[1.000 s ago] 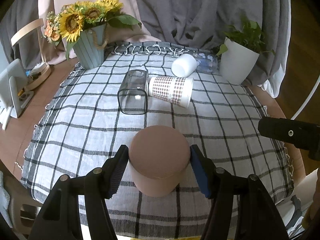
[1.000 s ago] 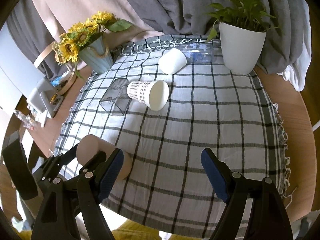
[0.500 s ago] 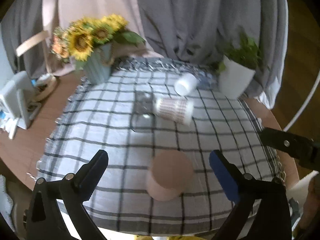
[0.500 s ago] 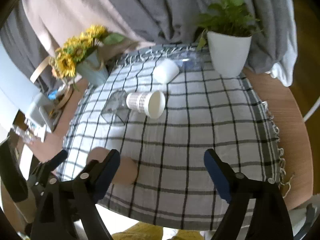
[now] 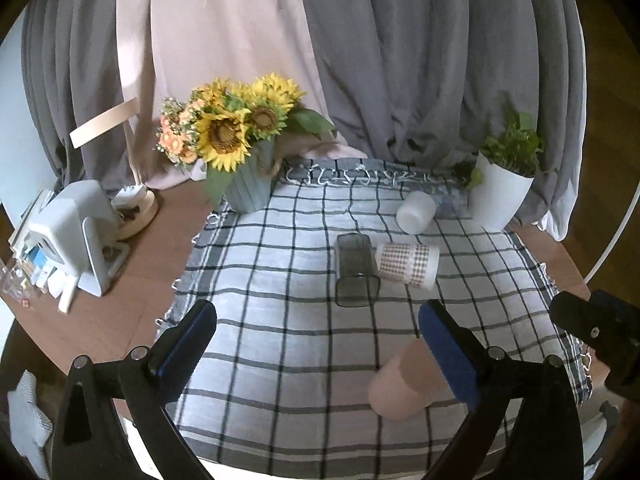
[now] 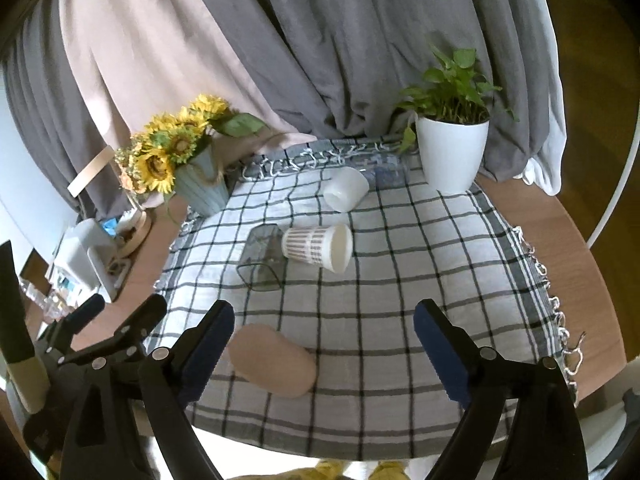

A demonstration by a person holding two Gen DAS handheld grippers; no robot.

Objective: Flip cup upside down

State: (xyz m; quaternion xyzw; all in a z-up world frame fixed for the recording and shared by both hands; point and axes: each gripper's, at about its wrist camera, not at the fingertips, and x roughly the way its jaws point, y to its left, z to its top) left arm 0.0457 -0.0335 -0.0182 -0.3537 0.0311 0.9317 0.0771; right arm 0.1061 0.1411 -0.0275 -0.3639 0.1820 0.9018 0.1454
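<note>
- The left gripper [image 5: 316, 340] is sitting at the bottom of the left wrist frame with its blue-padded fingers [image 5: 188, 336] spread wide and grasping nothing.
- The pink cup [image 5: 404, 384] is standing mouth-down on the checked cloth [image 5: 280, 280] at the lower right of that frame, partly hiding behind the right-hand pad.
- In the right wrist frame the right gripper [image 6: 324, 344] is also gaping, fingers released and holding nothing.
- There the pink cup [image 6: 272, 360] is showing at lower centre-left, just beside the left-hand pad, with its closed base facing up.
- A clear square glass [image 5: 354, 276] is lying on its side mid-frame in the left wrist view, touching a patterned paper cup [image 5: 408, 264] that is lying to its right.
- A white cup [image 5: 416, 212] is lying further up, near a white pot with a green plant [image 5: 504, 188] at the right.
- A sunflower vase [image 5: 248, 188] is standing at upper centre-left.
</note>
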